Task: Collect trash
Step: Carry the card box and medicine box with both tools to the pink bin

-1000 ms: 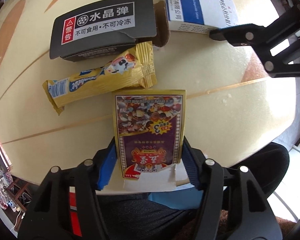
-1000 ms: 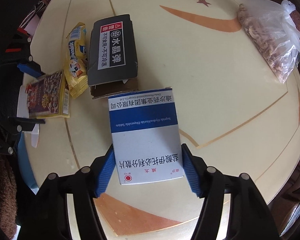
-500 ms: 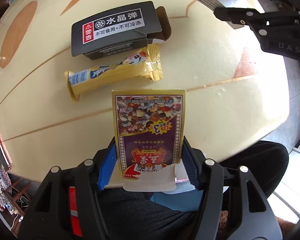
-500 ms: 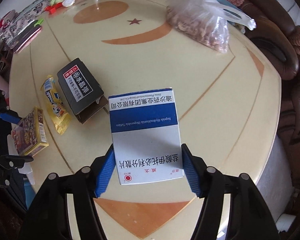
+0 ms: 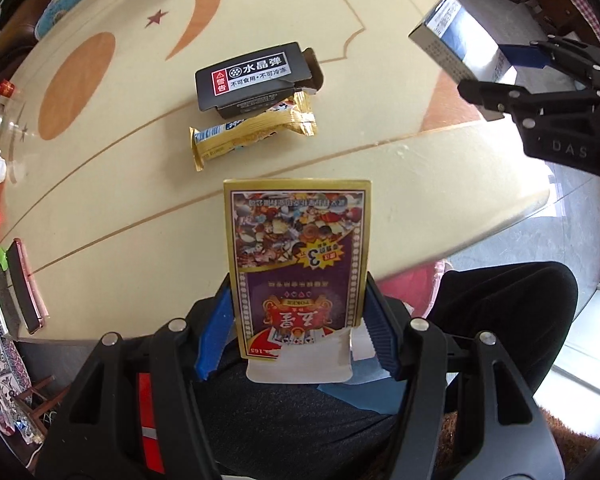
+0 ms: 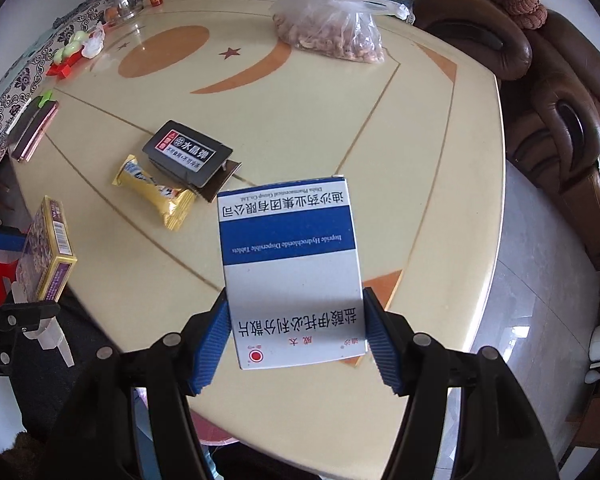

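My left gripper is shut on a gold and purple playing-card box and holds it above the table's near edge; the box also shows at the left of the right wrist view. My right gripper is shut on a blue and white medicine box, lifted above the table; it shows at the upper right of the left wrist view. A black box with an open flap and a yellow snack wrapper lie together on the cream table.
A clear bag of nuts lies at the table's far side. A phone and small red and green items are near the left edge. A brown sofa stands to the right. My dark-trousered legs are below the table edge.
Both grippers have risen and pulled back from the table with their boxes. The black box and yellow wrapper look smaller and farther away; they have not moved.
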`<state>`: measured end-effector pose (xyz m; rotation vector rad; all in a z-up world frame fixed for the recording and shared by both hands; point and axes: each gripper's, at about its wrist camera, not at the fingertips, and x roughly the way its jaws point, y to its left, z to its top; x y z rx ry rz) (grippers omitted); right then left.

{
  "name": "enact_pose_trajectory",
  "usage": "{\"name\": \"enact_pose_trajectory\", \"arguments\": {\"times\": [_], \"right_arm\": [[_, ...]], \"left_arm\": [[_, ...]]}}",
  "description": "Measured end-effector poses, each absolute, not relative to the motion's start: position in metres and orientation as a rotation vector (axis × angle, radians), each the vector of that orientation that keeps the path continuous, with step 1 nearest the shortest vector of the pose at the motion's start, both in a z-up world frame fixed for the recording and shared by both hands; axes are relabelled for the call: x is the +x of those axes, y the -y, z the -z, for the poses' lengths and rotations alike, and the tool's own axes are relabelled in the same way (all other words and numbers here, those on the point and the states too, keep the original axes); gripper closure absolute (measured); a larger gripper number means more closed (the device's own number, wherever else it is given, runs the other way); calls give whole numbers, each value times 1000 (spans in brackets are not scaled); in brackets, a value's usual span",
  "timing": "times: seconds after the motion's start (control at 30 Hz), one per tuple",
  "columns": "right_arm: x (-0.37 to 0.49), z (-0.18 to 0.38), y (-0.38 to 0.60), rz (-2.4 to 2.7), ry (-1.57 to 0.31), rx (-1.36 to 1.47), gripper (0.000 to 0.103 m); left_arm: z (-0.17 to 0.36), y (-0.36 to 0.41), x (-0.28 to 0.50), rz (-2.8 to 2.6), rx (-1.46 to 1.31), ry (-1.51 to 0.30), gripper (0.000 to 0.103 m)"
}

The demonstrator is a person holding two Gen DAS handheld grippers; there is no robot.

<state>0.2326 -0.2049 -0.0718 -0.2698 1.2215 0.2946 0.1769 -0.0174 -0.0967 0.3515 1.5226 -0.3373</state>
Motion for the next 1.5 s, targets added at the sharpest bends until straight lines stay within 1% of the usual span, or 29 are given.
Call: {"name": "enact_pose_trajectory", "arguments": {"times": [0.4, 0.63, 0.9, 1.17, 1.5], "right_arm": [[142, 18, 188, -292, -1142, -219, 41], [94, 10, 179, -292, -1121, -213, 41], [51, 24, 171, -272, -1104, -210, 41], [27, 43, 167, -250, -1096, -201, 41], [2, 89, 162, -200, -1087, -181, 41]], "left_arm": [[61, 16, 118, 394, 405, -1418, 43], [63, 17, 91, 429, 385, -1370, 43], [79, 27, 59, 453, 404, -1319, 43], [106, 35, 36, 464, 450, -1292, 43], [155, 36, 27, 460, 403, -1316, 43]]}}
